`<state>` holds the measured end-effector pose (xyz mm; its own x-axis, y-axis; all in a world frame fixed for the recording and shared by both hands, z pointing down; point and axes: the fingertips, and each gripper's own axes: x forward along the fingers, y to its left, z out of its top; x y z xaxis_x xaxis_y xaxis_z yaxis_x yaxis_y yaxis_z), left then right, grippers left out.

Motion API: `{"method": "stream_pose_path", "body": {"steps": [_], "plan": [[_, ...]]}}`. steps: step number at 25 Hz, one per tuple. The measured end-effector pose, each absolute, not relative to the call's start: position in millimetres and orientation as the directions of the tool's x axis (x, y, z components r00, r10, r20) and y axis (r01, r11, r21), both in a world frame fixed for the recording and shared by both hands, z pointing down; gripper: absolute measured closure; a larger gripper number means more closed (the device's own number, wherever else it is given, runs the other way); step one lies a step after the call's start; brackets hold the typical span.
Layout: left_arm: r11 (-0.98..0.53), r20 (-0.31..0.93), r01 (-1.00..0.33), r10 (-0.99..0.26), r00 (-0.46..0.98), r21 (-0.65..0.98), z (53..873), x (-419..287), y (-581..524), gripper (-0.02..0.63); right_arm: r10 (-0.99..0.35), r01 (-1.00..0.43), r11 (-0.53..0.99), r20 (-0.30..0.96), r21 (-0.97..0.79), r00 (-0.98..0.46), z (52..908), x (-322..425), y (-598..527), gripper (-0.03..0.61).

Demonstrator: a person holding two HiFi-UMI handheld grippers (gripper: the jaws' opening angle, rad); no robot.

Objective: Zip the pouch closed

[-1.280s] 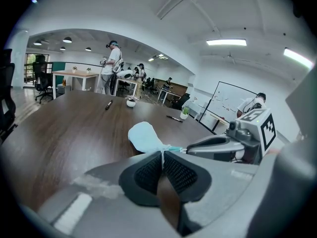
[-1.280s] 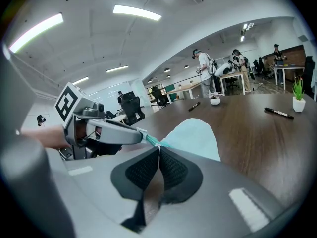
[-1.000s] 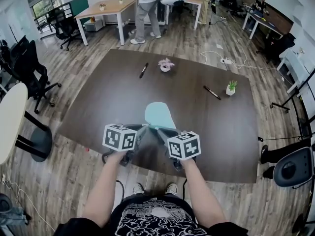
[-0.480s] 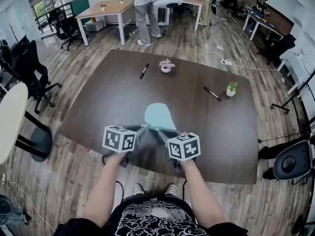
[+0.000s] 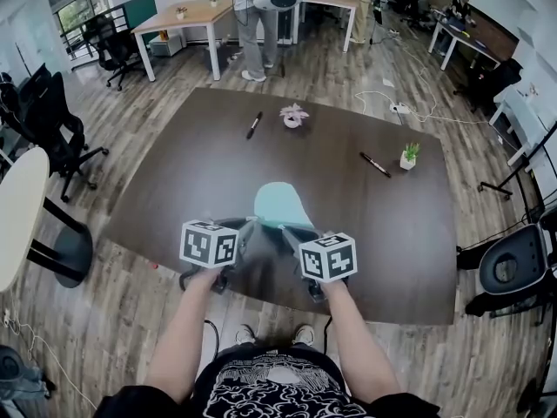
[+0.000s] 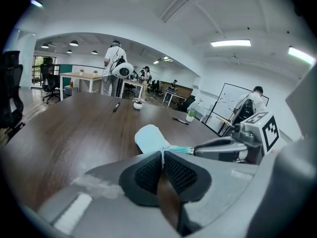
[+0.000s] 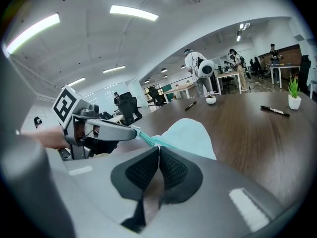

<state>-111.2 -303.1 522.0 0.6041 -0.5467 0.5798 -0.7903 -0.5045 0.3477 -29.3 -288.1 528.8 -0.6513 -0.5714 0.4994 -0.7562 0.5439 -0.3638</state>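
Observation:
A pale teal pouch [image 5: 278, 203] lies on the dark brown table [image 5: 174, 181], in front of both grippers. Its teal zipper edge [image 7: 148, 140] is lifted and stretched between the two grippers. My left gripper [image 5: 252, 225] is shut on the pouch's near edge [image 6: 162, 151], at the zipper's left end. My right gripper [image 5: 284, 230] is shut on the zipper line [image 7: 158, 148] a little further right. Whether it pinches the pull itself is too small to tell. In each gripper view the other gripper is alongside: the right gripper [image 6: 194, 151], the left gripper [image 7: 134, 131].
Beyond the pouch lie a black marker [image 5: 253, 124], a small pink flower pot [image 5: 293, 116], a second marker [image 5: 375, 165] and a small green plant [image 5: 408, 156]. The table's near edge [image 5: 261, 307] is just below the grippers. Office chairs [image 5: 48, 124] stand to the left, and a person [image 5: 248, 24] at the far tables.
Both grippers and the pouch stay where they were. The person at the far tables has shifted left, and the chair at the right has moved.

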Motion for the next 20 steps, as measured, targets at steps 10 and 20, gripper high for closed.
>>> {"method": "stream_pose_path", "body": {"steps": [10, 20], "plan": [[-0.476, 0.583, -0.813, -0.573, 0.576, 0.335, 524, -121, -306, 0.592, -0.579, -0.767, 0.532, 0.507, -0.359, -0.638, 530, -24, -289, 0.570], [-0.455, 0.588, -0.826, -0.585, 0.558, 0.332, 525, -129, -304, 0.592, -0.585, -0.774, 0.521, 0.511, -0.360, -0.630, 532, -21, -286, 0.569]]}}
